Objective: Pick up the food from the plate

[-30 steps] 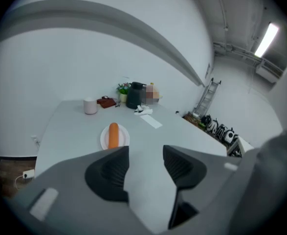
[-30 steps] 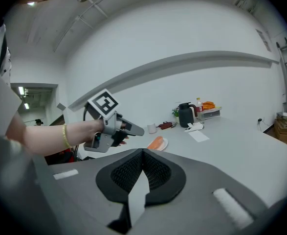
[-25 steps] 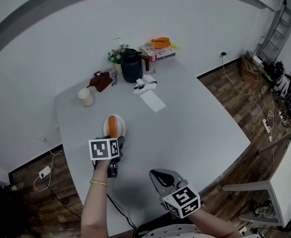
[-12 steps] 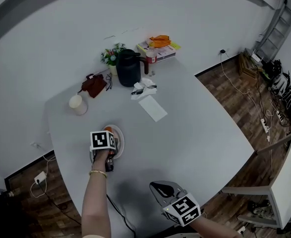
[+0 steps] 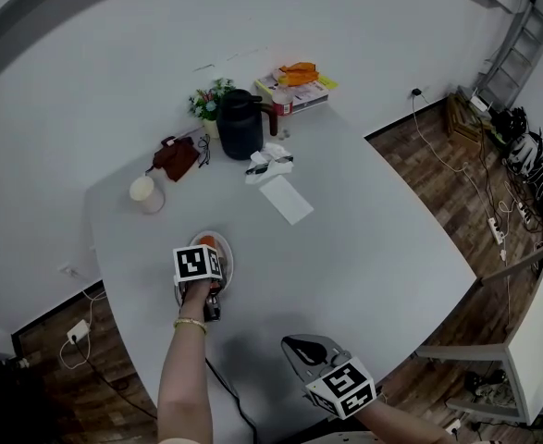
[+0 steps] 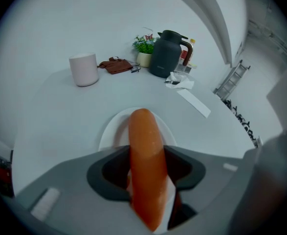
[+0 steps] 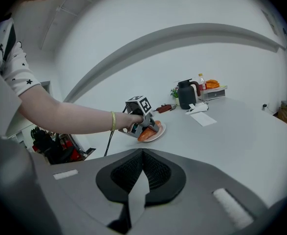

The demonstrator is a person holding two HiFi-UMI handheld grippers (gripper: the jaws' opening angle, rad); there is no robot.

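- As the jaws of the left gripper close in from either side, an orange sausage lies lengthwise between them on a small white plate — the dark pads stand just beside its flanks, not yet clamped on it.
- From the head view, that gripper sits low over the plate near the left edge of the tabletop. It is held in the person's left hand, with a thin bracelet at the wrist.
- Nearer the person, the right gripper hangs above the tabletop, well apart from the plate — its jaws clenched together, nothing between them.
- Beyond the plate, along the far side, stand a white cup, a brown pouch, a small potted plant and a dark thermal jug. The plant is just beside the jug.
- A crumpled white tissue lies in front of the jug, and a flat white paper sheet lies just beside the tissue, on its nearer side.
- A stack of books with something orange on top rests at the far corner of the tabletop.
- Wooden floor shows to the right of the tabletop.
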